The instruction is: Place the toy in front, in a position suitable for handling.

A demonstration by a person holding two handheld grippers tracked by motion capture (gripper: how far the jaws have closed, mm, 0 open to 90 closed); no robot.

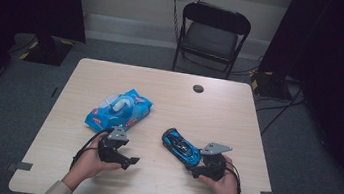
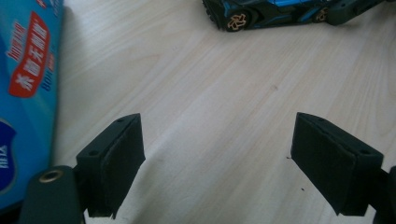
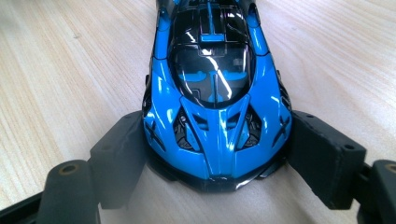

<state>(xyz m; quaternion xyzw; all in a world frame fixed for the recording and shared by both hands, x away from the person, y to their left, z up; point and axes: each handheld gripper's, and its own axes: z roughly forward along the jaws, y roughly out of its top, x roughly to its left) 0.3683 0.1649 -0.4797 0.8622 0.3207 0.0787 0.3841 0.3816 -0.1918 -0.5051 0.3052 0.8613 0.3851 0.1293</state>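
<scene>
A blue and black toy car stands on the wooden table, right of centre. My right gripper is open around the car's nose, one pad close beside each flank. Whether the pads touch the car I cannot tell. My left gripper is open over bare wood near the front left, with nothing between its jaws. In the left gripper view the car lies farther off at the top edge.
A blue pack of wet wipes lies left of centre, just beyond the left gripper. A cable hole sits near the table's far edge. A black folding chair stands behind the table.
</scene>
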